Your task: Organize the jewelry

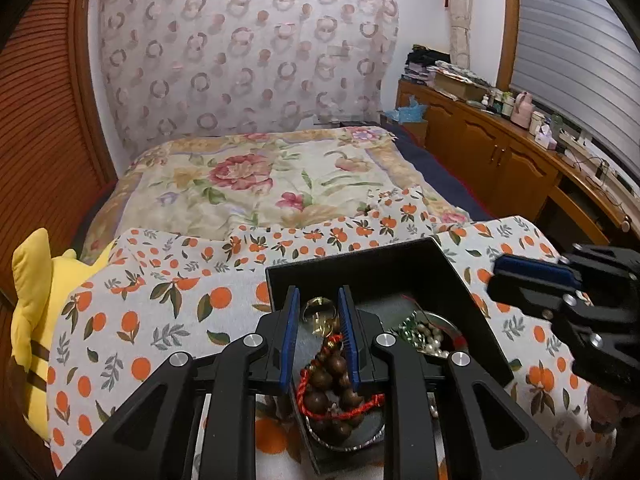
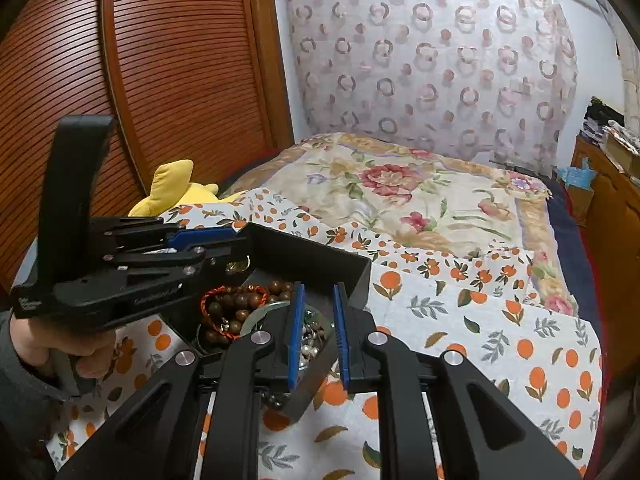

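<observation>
In the left wrist view, the left claw [image 1: 319, 336] fills the lower centre of the frame, its blue pads moderately apart and holding nothing. It is poised just above a black box [image 1: 360, 262] that sits on an orange-print cloth [image 1: 168, 312] spread over the bed. Between and below the pads lies a string of brown wooden beads [image 1: 332, 384] on a red cord, resting in a glass dish at the near end of the box. The claw seems lined up over the beads so that the pads could close either side of them. To the right of the beads, in the box's lower right part, a tangle of pearls and green pieces [image 1: 420, 334] lies in a second dish. The right claw [image 1: 532, 276] enters at the right edge of the frame, beside the box; from here I cannot tell its gap.

In the right wrist view, the right claw [image 2: 318, 336] sits at lower centre with its pads narrowly apart and empty, hovering over the box's near corner and the pearl tangle [image 2: 310, 340]. The left claw [image 2: 208, 240] reaches in from the left of the frame, held in a hand [image 2: 60, 352], its tip over the box's far left side. The wooden beads [image 2: 236, 308] lie just below it. A yellow plush toy [image 2: 176, 184] rests at the cloth's edge, upper left of the box.
</observation>
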{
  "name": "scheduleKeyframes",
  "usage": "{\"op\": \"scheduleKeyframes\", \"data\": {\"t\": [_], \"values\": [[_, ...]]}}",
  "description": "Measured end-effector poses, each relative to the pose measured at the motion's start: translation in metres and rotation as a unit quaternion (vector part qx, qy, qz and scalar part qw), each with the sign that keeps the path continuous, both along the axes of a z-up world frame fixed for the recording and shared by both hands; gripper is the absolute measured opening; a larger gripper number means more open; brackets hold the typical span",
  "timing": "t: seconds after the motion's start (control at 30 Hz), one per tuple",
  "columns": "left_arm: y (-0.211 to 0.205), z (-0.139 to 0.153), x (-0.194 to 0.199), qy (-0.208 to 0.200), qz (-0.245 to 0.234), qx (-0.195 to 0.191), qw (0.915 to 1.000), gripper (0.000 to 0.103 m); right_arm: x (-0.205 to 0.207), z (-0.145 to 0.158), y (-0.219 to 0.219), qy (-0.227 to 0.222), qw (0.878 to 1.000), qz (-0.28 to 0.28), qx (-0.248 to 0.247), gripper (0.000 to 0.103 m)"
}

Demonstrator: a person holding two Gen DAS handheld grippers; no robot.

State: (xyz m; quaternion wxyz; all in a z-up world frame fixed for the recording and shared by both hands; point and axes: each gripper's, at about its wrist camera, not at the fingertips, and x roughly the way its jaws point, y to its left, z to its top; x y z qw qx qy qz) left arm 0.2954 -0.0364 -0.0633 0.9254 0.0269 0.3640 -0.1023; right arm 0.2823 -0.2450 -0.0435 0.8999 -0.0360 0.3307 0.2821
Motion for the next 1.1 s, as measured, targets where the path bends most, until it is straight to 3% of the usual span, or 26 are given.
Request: {"op": "scheduleKeyframes", "data": {"t": [0.07,0.3,0.43,0.5,0.57,0.77,1.1], "values": [[0.000,0.000,0.000,-0.001,0.002,0.000,1.0000,0.022,-0.003,0.001,-0.002,-0.001,1.000,-0.002,0.001,0.017],[0.001,0.000,-0.010,-0.011,0.012,0.001,0.9999,0.056,-0.016,0.003,-0.008,-0.008,1.000,-0.014,0.006,0.023],[0.003,0.001,-0.030,-0.020,0.025,0.007,0.9995,0.076,-0.028,0.002,-0.011,-0.011,0.999,-0.033,0.007,0.042],[0.005,0.002,-0.041,-0.025,0.035,0.010,0.9990,0.087,-0.035,0.002,-0.013,-0.013,0.999,-0.045,0.008,0.059],[0.006,0.004,-0.055,-0.028,0.036,0.003,0.9990,0.091,-0.043,0.002,-0.016,-0.017,0.998,-0.057,0.013,0.073],[0.010,0.009,-0.091,-0.034,0.056,0.008,0.9978,0.096,-0.069,0.003,-0.024,-0.031,0.995,-0.092,0.019,0.099],[0.007,0.026,-0.149,-0.063,0.065,0.015,0.9958,0.096,-0.116,0.017,-0.035,-0.052,0.989,-0.136,0.019,0.101]]}}
